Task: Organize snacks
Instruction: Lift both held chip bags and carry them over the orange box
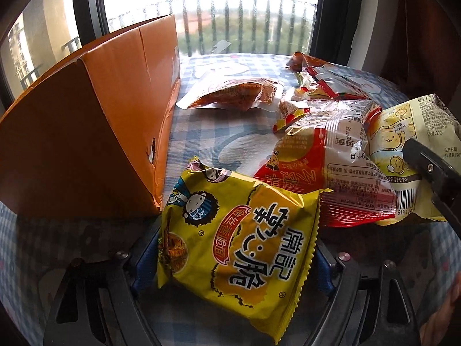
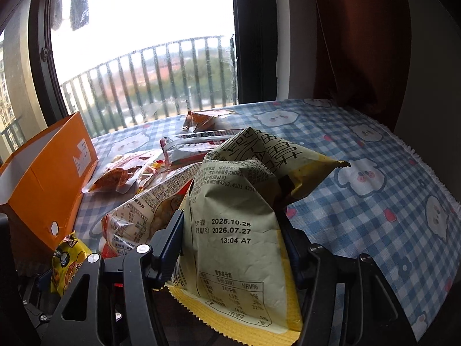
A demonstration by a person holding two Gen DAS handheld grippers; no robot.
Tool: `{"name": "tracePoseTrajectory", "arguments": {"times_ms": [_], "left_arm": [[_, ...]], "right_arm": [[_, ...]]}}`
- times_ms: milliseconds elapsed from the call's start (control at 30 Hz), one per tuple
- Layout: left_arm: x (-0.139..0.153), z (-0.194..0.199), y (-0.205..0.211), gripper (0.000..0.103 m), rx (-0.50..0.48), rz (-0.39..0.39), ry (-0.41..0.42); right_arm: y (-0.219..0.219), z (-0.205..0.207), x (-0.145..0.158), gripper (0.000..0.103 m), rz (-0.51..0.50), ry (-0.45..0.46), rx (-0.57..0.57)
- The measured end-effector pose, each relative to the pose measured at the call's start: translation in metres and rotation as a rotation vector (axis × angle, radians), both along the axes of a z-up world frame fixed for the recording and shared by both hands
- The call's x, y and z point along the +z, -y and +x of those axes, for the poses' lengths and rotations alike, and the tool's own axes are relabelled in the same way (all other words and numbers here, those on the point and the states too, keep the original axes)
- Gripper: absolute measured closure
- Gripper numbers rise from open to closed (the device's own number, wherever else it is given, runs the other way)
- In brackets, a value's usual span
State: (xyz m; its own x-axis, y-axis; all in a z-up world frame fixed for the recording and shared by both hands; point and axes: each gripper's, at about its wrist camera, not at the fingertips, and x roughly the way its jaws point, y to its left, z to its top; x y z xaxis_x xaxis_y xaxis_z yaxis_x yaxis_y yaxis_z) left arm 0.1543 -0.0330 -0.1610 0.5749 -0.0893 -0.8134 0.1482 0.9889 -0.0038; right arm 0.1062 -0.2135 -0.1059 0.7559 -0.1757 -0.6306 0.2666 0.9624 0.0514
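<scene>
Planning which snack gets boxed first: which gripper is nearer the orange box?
Left. The left gripper, holding the yellow noodle packet, sits beside the orange box; the right gripper is farther off, across the snack pile.

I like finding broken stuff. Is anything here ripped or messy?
Yes. The orange box has a small torn hole near its bottom corner. The snack bags lie in a jumbled heap on the checked cloth, some overlapping. The pale bag in the right claw is crumpled.

Yellow noodle packet point(image 1: 239, 248) clamped upright; pale chip bag point(image 2: 236, 230) clamped, crumpled.
</scene>
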Motion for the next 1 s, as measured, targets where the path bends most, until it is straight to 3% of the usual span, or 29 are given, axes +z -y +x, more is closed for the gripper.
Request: {"name": "tracePoseTrajectory", "arguments": {"times_ms": [233,533,1000], "left_arm": [[0.005,-0.015,-0.001,0.024,0.007,-0.029,0.004],[0.032,-0.052,0.007,0.024,-0.017,-0.033,0.094],[0.097,-0.098,0.004,0.024,0.003,-0.037,0.241]], "right_arm": [[-0.006,-0.017,0.000,0.041,0.014,0.004,0.035],[-0.009,-0.049,0.008,0.041,0.032,0.022,0.061],[-0.014,-0.096,0.065,0.041,0.017,0.161,0.089]]}}
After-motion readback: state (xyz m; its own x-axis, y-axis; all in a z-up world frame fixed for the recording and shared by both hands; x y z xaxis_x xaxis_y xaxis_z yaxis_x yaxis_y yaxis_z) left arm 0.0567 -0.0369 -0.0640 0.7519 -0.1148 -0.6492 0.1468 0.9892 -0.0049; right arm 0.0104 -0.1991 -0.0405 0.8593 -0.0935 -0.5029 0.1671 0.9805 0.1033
